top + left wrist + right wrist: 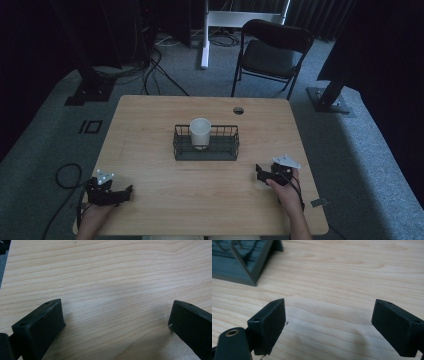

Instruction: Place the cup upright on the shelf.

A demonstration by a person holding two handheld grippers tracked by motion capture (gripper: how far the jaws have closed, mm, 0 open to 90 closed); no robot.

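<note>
A white paper cup (200,131) stands upright in the left half of a black wire basket (231,145) at the middle of the wooden table (165,107). My left gripper (125,194) rests near the front left corner, and its jaws (116,315) are open over bare wood. My right gripper (260,173) sits at the front right, a little right of the basket. It is open (328,315) with nothing between its jaws. A corner of the basket (242,262) appears at the upper left of the right gripper view.
A black folding chair (272,52) stands beyond the table's far edge. A cable hole (238,110) lies near the far edge. A small grey tag (319,203) lies at the front right edge. Cables (67,175) trail on the floor at left.
</note>
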